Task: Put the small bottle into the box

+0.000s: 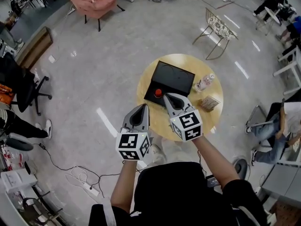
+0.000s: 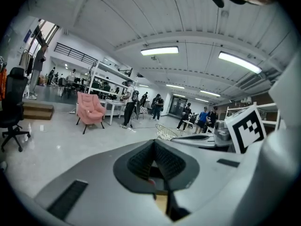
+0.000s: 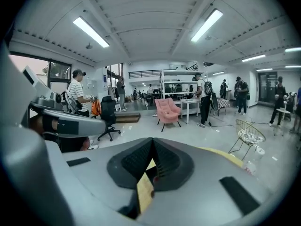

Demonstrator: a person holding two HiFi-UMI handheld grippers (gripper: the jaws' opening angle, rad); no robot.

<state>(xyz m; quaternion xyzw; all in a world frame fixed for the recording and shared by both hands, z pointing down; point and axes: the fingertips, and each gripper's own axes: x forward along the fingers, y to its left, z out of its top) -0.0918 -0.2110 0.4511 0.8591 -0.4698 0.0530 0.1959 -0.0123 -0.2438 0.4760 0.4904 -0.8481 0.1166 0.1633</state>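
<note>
Two grippers are hovering side by side at the near edge of one round wooden table (image 1: 212, 119). These are the left gripper (image 1: 142, 108) and the right gripper (image 1: 168, 97), and each has its fingers pressing together on nothing.

One black box (image 1: 175, 75) is lying on the table just beyond them, and the right gripper's body is covering its near right edge. One small bottle (image 1: 158, 92), showing only as a red top, is sitting at the box's near corner, just beside the right gripper's tip. Whether it is resting inside the box or on top of it is hard to tell. One clear bottle (image 1: 205, 82) with a pink label is lying to the right of the box, with one flat packet (image 1: 209, 102) near it.

Around the table, one wire chair (image 1: 218, 27) and one pink armchair (image 1: 92, 0) are standing well apart on the grey floor. One black office chair (image 1: 21, 86) is standing at the left. One white power strip (image 1: 92, 190) is trailing cables.

A seated person (image 1: 275, 126) is being cut off by the right edge. In both gripper views the grey fingers are hiding nearly all of the table, and distant people are too small to count.
</note>
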